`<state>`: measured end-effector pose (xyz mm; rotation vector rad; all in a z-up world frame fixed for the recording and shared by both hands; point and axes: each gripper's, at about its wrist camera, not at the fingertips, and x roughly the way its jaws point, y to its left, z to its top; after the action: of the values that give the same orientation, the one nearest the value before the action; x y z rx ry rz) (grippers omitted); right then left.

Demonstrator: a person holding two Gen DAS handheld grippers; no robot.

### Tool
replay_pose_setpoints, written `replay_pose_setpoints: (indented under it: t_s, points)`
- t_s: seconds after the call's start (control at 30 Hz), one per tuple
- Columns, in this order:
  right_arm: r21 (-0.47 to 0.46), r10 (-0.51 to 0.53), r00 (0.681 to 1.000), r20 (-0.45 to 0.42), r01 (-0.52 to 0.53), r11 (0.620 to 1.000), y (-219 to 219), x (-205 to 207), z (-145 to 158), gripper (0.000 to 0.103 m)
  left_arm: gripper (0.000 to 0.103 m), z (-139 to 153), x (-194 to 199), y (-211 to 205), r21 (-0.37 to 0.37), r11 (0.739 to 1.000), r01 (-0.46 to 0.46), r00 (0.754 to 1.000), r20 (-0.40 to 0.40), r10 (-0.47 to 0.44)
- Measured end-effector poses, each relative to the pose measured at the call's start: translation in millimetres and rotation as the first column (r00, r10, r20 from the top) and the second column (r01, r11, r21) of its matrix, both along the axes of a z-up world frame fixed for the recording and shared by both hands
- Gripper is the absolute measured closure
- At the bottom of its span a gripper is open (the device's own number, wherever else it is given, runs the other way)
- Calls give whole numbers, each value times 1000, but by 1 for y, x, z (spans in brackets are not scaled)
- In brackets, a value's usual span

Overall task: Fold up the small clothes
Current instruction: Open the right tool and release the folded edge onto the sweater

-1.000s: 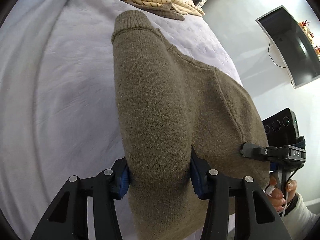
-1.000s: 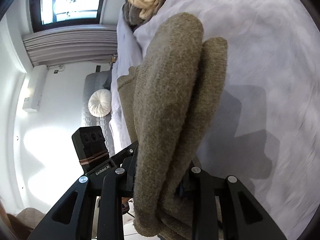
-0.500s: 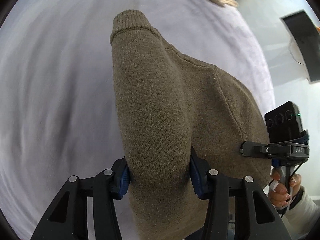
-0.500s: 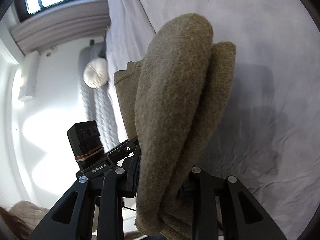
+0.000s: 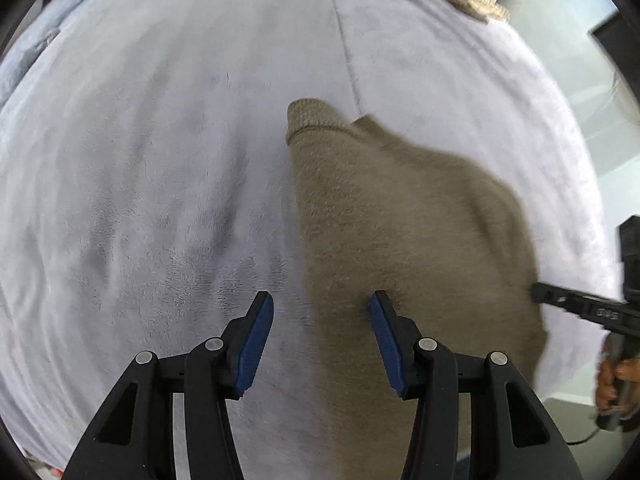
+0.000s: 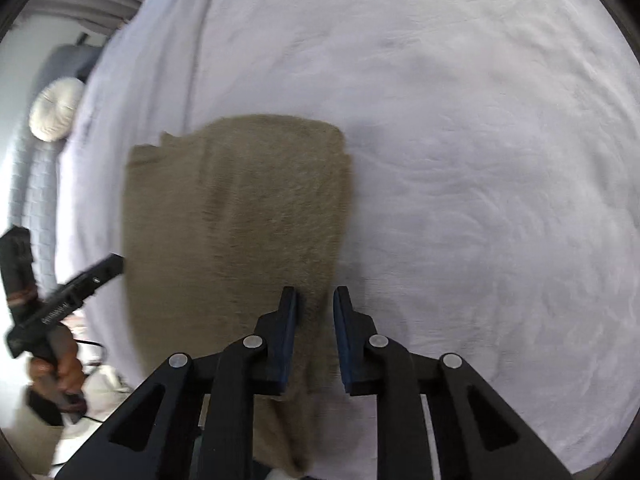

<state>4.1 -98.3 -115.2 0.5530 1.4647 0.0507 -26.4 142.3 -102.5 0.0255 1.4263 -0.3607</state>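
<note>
Both grippers have released the olive knit sweater [image 5: 400, 216], which half a second ago hung clamped in both and now lies folded flat on the bed [image 5: 160, 160]. The left gripper [image 5: 322, 314] stands wide open and empty, over the sweater's left edge. The right gripper [image 6: 315, 304] is narrowly parted, its fingers astride the sweater's right edge without clamping it. Motion blur softens the fabric.

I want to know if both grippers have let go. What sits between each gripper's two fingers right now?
Left wrist view: the left gripper frames bare bedspread and the olive sweater edge. Right wrist view: the right gripper frames that sweater's edge, unclamped.
</note>
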Motion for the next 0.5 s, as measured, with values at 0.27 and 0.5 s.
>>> replay_pose_setpoints:
  t_s: [0.27, 0.5]
  points:
    - [-107, 5, 1000, -27, -8, 994, 32, 5, 3, 83, 28, -9, -7, -11, 136, 991, 4, 999, 40, -10]
    - [-71, -17, 999, -42, 14, 997, 51, -13, 23, 80, 28, -3, -34, 13, 180, 983, -23, 1000, -6, 25]
